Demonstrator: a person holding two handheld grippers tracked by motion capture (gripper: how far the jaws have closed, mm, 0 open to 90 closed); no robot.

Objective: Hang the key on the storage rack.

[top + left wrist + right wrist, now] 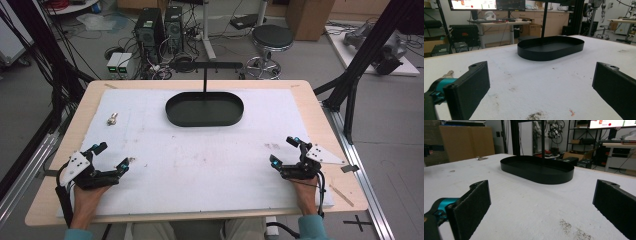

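A black oval tray [172, 114] lies at the far middle of the white mat [200, 155], and it also appears ahead in the left gripper view [549, 50] and the right gripper view [536, 171]. A small metal key-like object [112, 119] rests on the mat at the far left; part of it [448, 74] peeks out behind my left jaw, and it is a speck far off [481, 158] in the right gripper view. My left gripper [113, 156] rests open near the front left. My right gripper [283, 150] rests open near the front right. Nothing is between either pair of jaws.
The mat covers a wooden table [310, 100]. A black post [205, 77] rises just behind the tray. Beyond the table stand a stool [271, 37], computer towers [150, 30] and cables on the floor. Black frame struts [350, 85] flank the right side.
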